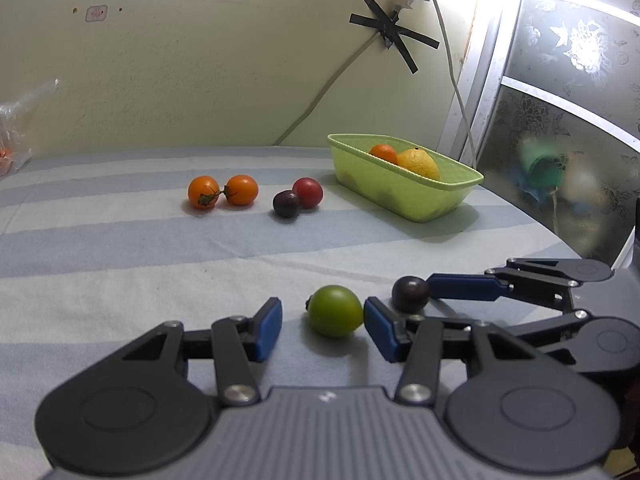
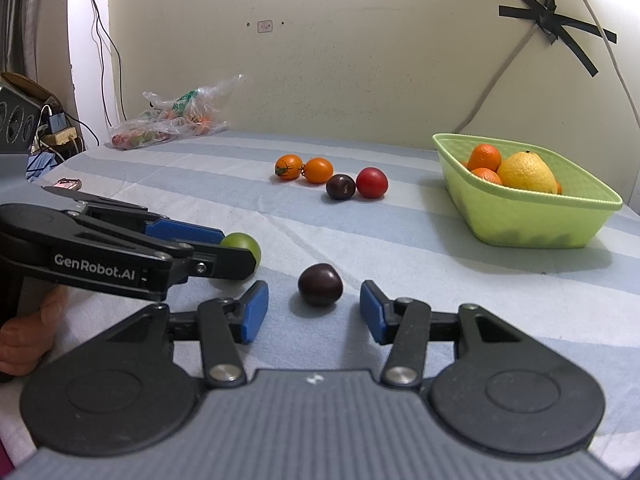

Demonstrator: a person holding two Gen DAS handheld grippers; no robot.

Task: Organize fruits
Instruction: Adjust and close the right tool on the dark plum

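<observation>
My left gripper is open around a green fruit on the striped cloth; its right pad touches the fruit. My right gripper is open around a dark purple fruit, pads apart from it. That purple fruit and the right gripper's fingers also show in the left wrist view. The green fruit and the left gripper's fingers show in the right wrist view. Farther back lie two orange fruits, another purple fruit and a red fruit. A green basket holds oranges and a yellow fruit.
A plastic bag with produce lies at the table's back left. Cables and a taped cord hang on the wall behind the basket. A frosted window stands to the right. The table edge curves off at the right.
</observation>
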